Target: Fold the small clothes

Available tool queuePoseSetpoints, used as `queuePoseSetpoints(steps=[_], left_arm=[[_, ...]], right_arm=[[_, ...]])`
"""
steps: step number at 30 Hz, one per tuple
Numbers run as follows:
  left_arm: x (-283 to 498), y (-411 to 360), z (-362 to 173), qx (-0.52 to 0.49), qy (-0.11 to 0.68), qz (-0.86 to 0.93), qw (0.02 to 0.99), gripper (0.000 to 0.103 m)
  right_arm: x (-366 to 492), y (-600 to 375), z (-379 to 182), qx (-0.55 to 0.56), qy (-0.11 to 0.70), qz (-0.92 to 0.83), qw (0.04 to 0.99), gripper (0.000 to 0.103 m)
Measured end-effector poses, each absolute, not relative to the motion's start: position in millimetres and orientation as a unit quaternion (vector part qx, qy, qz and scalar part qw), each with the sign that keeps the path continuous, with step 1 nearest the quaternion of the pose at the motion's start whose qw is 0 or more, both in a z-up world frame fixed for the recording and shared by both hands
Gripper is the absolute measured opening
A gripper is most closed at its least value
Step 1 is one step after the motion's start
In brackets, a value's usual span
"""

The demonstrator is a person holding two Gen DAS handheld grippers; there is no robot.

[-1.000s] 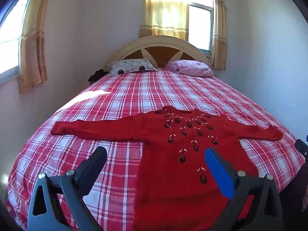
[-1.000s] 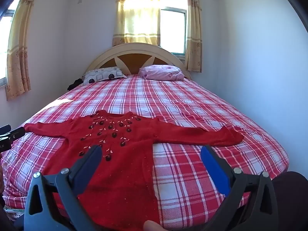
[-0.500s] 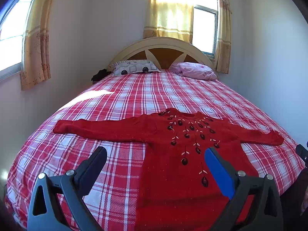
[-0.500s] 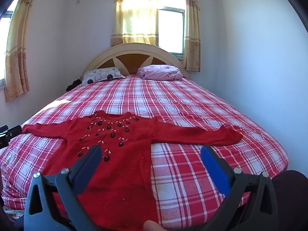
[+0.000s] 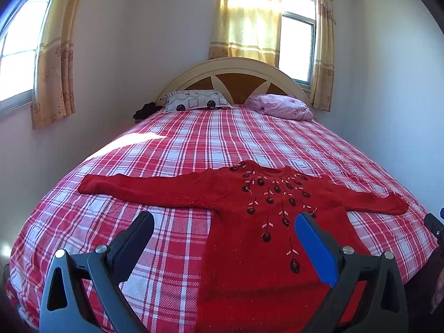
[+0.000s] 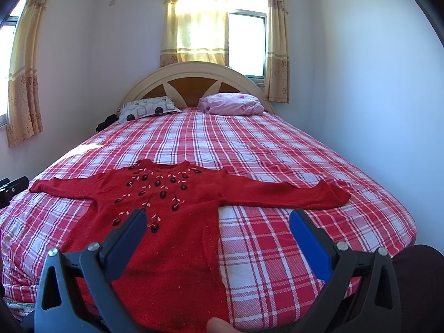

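A small red knitted sweater (image 5: 266, 219) with dark bead embroidery lies flat, face up, on the red plaid bed (image 5: 194, 144), both sleeves spread sideways and its hem at the near edge. It also shows in the right wrist view (image 6: 166, 211). My left gripper (image 5: 223, 229) is open and empty, held above the near edge over the sweater's left side. My right gripper (image 6: 217, 226) is open and empty, held above the sweater's right side and the bare sheet.
A patterned pillow (image 5: 197, 102) and a pink bundle (image 5: 280, 106) lie at the headboard (image 5: 236, 75). A dark item (image 5: 145, 109) sits at the far left corner. Walls stand close on both sides. A fingertip (image 6: 219, 326) shows at the bottom edge.
Both views have tilted up slightly, so the sweater sits a little lower and the gripper points slightly higher. The sweater itself has not moved, and both grippers stay open.
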State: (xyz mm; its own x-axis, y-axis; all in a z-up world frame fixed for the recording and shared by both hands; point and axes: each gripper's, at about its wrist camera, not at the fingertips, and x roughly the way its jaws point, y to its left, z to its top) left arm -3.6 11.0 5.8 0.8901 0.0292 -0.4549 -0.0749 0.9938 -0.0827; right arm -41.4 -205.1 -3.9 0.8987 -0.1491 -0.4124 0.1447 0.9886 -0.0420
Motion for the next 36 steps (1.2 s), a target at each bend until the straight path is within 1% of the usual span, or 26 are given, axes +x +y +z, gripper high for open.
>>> queuePoseSetpoints(steps=[36], left_arm=[[-3.7, 13.7, 6.9, -0.055, 0.230, 0.027, 0.971, 0.102]], right_arm=[[-40.8, -197.1, -6.1, -0.007, 0.218, -0.077, 0.973, 0.103]])
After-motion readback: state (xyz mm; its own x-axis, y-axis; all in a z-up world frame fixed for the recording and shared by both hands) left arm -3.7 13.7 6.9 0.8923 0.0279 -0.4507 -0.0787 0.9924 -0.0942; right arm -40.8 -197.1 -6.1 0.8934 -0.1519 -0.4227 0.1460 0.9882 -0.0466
